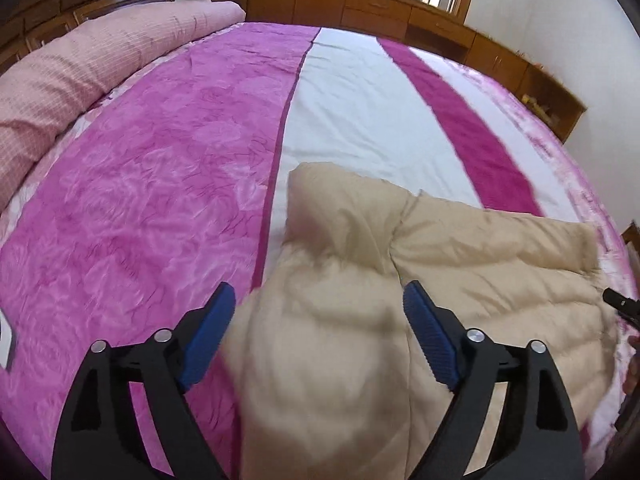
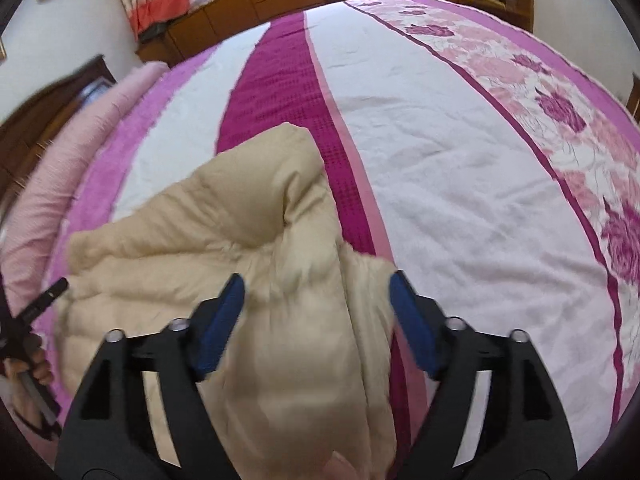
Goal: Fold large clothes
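On striped bedspread [image 1: 360, 120], beige padded garment [image 1: 460, 248], pink rolled quilt [image 1: 80, 72] beside.

A large beige quilted padded garment [image 1: 460, 264] lies bunched on the bed, its puffy fabric stitched in soft horizontal channels. It is partly folded: one thick padded fold runs lengthwise toward the camera in each wrist view, and a rounded corner of it rises into a hump at the far end [image 2: 280, 168]. A flatter panel spreads out sideways from that fold, its edge fairly straight. The cloth looks matte and lightly creased, and its nearest part is blurred in both views.
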